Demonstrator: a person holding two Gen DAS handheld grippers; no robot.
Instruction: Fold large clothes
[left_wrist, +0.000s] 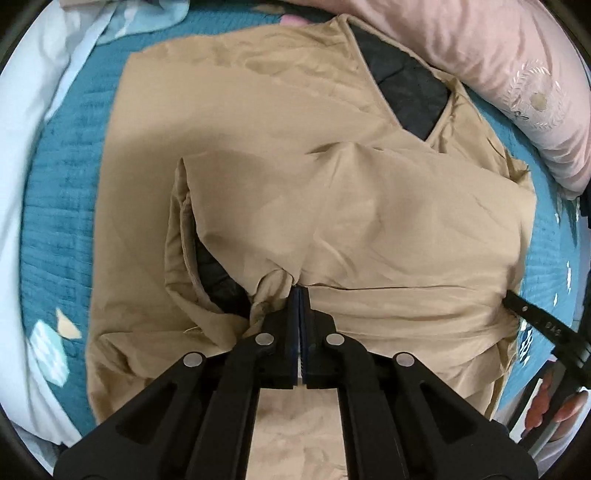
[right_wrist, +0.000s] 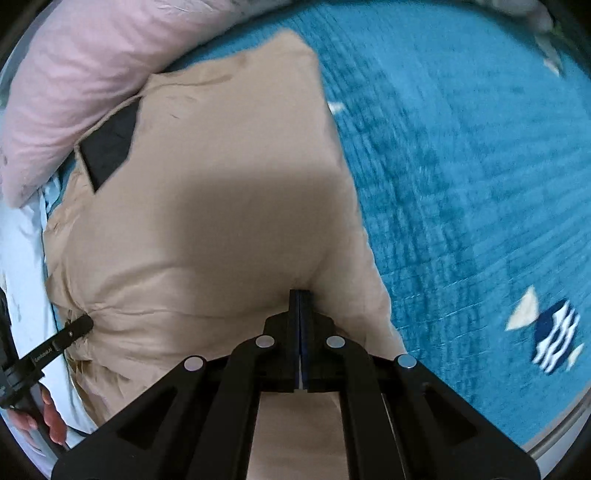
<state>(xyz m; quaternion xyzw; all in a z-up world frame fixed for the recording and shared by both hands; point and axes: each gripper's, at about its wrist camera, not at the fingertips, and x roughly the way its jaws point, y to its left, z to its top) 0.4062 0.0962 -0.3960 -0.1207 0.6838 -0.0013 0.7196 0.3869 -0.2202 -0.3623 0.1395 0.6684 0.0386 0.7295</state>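
A tan jacket (left_wrist: 369, 221) with black quilted lining (left_wrist: 406, 92) lies partly folded on the teal bedspread (left_wrist: 55, 221). My left gripper (left_wrist: 300, 291) points straight down and is shut on a bunched bit of the tan cloth beside a sleeve opening (left_wrist: 221, 284). In the right wrist view the jacket (right_wrist: 203, 221) fills the left half, and my right gripper (right_wrist: 300, 293) is shut on its cloth near the right edge. Each gripper also shows in the other view: the right gripper's fingers (left_wrist: 532, 317) at the jacket's right edge, the left gripper's fingers (right_wrist: 74, 330) where creases gather.
A pink pillow (left_wrist: 498, 74) borders the jacket at the far side, also seen as the pink pillow (right_wrist: 74, 74). White bedding (left_wrist: 22, 147) lies to the left. The teal bedspread (right_wrist: 461, 184) spreads wide to the right. A person's hand (right_wrist: 48, 417) holds the left gripper.
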